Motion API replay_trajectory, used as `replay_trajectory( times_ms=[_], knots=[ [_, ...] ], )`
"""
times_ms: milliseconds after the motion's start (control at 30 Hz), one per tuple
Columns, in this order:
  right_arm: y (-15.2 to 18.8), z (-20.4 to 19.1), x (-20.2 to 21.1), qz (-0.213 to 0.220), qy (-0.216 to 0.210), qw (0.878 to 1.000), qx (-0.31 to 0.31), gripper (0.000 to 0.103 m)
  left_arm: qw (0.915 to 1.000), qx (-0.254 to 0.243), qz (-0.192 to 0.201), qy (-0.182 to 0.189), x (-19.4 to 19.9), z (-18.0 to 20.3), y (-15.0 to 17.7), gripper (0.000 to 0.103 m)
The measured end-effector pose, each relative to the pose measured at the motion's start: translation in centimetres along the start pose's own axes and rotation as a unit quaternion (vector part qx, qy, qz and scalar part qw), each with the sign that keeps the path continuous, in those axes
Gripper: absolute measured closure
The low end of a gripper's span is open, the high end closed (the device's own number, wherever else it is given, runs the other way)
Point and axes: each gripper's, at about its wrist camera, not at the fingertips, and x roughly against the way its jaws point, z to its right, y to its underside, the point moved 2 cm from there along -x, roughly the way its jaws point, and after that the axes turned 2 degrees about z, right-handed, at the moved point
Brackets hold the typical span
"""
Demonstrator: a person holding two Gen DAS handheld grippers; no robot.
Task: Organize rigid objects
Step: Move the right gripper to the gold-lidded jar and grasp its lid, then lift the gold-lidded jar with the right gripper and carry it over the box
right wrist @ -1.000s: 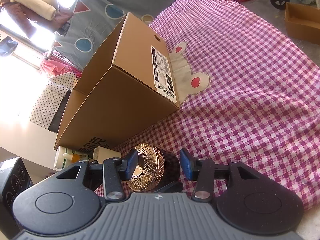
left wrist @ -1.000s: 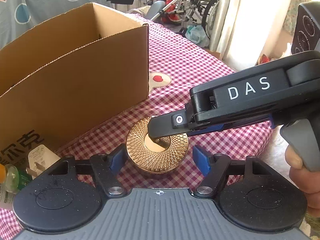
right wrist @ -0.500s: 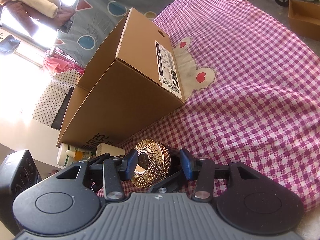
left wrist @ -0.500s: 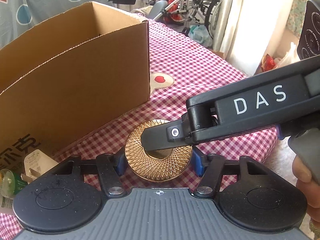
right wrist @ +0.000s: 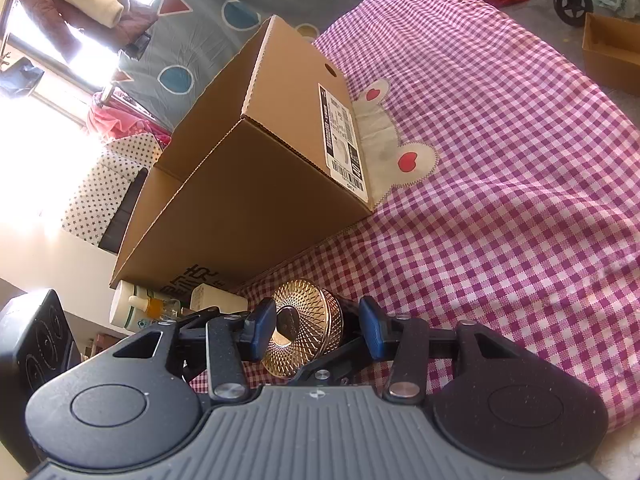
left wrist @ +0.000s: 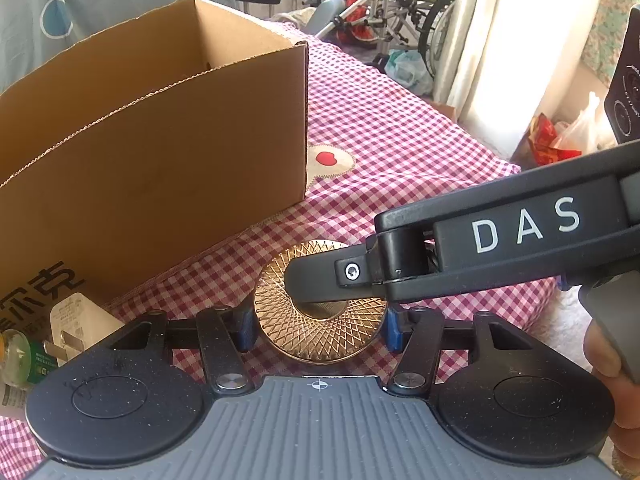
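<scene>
A round jar with a gold lattice lid (left wrist: 320,320) and dark body is held between both grippers above the checked cloth. My left gripper (left wrist: 318,326) has its blue pads against the lid's left and right edges. My right gripper (right wrist: 316,328) grips the jar (right wrist: 304,336) top to bottom, one finger (left wrist: 320,280) lying across the lid's centre. The open cardboard box (left wrist: 152,132) stands just behind and left; it also shows in the right wrist view (right wrist: 248,184).
A white charger plug (left wrist: 76,328) and a small green-labelled bottle (left wrist: 20,360) lie by the box's near-left corner. Bottles (right wrist: 152,308) show there too. The pink checked table (right wrist: 500,200) stretches right. A wheelchair (left wrist: 400,12) and curtain stand beyond.
My left gripper has closed in around the jar's lid, pads now touching its sides. The jar has risen slightly toward the cameras with the right gripper on it.
</scene>
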Motion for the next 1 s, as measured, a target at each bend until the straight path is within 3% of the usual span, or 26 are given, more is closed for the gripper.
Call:
replay_trajectory(
  times_ms=[333, 1000],
  knots=[
    [0.0, -0.5, 0.2, 0.001, -0.006, 1.000, 0.004, 0.054, 1.0000, -0.001, 0.004, -0.006, 0.7, 0.2, -0.1, 0.047],
    [0.2, -4.5, 2.1, 0.019, -0.024, 0.998, 0.047, 0.054, 0.9985, 0.007, 0.050, -0.022, 4.9, 0.3, -0.2, 0.047]
  ],
)
